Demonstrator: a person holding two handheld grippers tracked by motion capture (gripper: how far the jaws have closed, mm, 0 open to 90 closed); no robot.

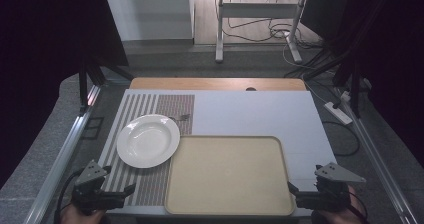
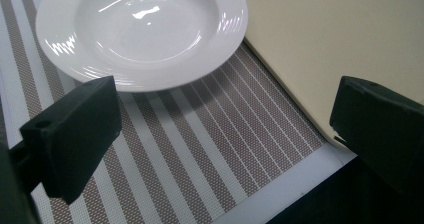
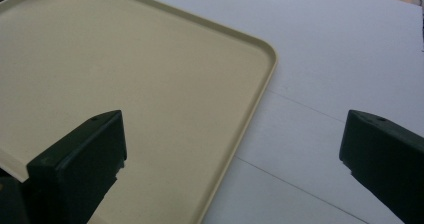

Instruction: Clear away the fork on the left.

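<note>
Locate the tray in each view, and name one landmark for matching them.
High view: tray lies lower centre, right of the plate.
Left gripper view: upper right, right of the plate.
Right gripper view: left and centre, on the white table.
Shared landmark: the tray's rounded raised rim.

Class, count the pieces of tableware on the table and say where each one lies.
2. A white plate rests on the striped mat, left of the tray. A fork lies behind it, partly hidden by the rim; more could be hidden there.
</note>
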